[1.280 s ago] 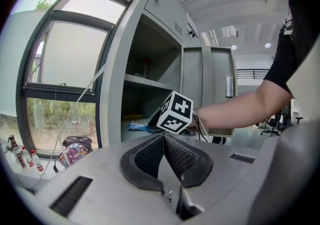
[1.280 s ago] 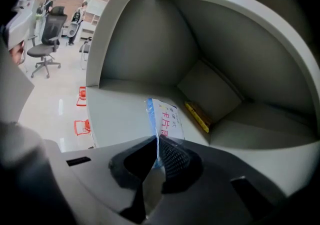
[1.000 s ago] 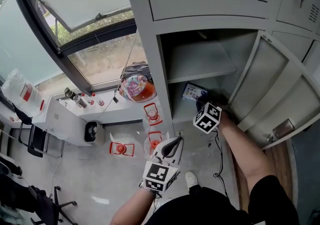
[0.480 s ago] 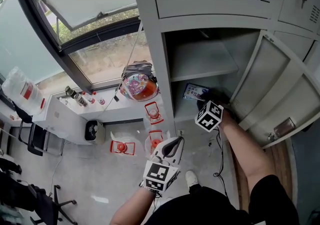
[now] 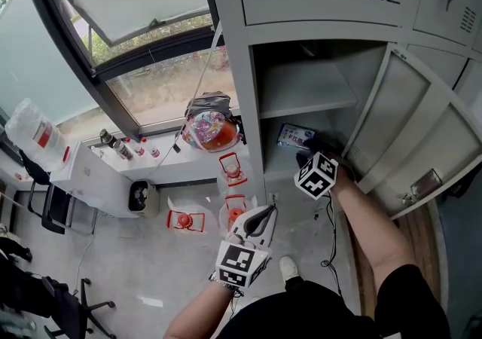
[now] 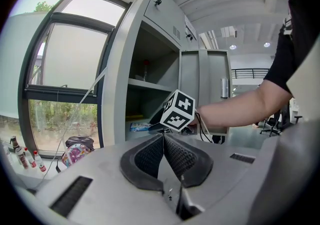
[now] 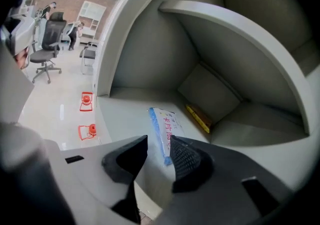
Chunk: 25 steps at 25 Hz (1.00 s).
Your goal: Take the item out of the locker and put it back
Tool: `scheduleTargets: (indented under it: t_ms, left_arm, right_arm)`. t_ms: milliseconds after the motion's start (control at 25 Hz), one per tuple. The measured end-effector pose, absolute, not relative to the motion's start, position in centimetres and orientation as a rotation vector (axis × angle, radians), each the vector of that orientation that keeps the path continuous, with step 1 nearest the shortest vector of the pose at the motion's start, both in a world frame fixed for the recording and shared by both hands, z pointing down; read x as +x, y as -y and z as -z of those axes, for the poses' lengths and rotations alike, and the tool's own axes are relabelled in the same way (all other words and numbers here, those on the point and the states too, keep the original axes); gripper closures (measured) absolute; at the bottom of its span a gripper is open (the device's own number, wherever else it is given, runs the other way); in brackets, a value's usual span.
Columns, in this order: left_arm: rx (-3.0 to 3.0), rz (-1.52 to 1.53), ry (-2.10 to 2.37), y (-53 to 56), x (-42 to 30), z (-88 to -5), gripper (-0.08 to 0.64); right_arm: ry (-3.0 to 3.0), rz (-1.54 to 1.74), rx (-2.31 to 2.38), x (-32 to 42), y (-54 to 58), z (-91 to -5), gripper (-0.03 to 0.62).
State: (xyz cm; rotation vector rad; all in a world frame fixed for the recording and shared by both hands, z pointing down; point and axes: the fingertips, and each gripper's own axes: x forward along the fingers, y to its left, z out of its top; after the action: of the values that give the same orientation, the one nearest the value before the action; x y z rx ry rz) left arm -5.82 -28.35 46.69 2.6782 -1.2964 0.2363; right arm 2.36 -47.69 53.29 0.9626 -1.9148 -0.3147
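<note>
The right gripper [image 7: 160, 142] has just been opening its jaws, which now stand apart and press on nothing. The near end of the blue-and-white packet [image 7: 164, 128] lies flat on the locker floor [image 7: 125, 111], right in front of the gap between them, and beyond it a thin yellow box [image 7: 198, 117] lies by the rear wall. The left gripper [image 6: 163, 137] is clenched on nothing, outside the compartment, well apart from the packet.
</note>
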Motion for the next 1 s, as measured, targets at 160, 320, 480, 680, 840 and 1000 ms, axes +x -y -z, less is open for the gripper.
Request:
scheduleTargets:
  t_ms: [160, 320, 480, 680, 840, 1000]
  left_arm:
    - [2.691, -0.233, 1.293, 27.5, -5.8, -46.4, 0.545]
    - [2.695, -0.223, 1.293, 26.4, -6.0, -46.1, 0.545]
    - [2.700, -0.207, 1.293, 24.9, -6.5, -45.7, 0.545]
    - [2.707, -0.184, 1.290, 22.4, -7.1, -45.2, 0.545]
    - [2.720, -0.169, 1.277, 19.9, -7.8, -44.8, 0.545]
    - [2.732, -0.166, 1.249, 17.1, -8.4, -44.9, 0.545]
  right_arm:
    - [1.932, 0.332, 0.990, 2.3, 46.7, -52.1, 0.417]
    - [1.967, 0.352, 1.034, 2.2, 45.2, -50.4, 0.496]
    - [2.037, 0.315, 1.109, 2.0, 43.0, -48.7, 0.540]
    - [2.117, 0.237, 1.178, 1.7, 38.8, -47.6, 0.540]
    - [2.188, 0.159, 1.231, 1.0, 34.7, -46.6, 0.540]
    - [2.232, 0.113, 1.261, 0.2, 30.4, -46.2, 0.540]
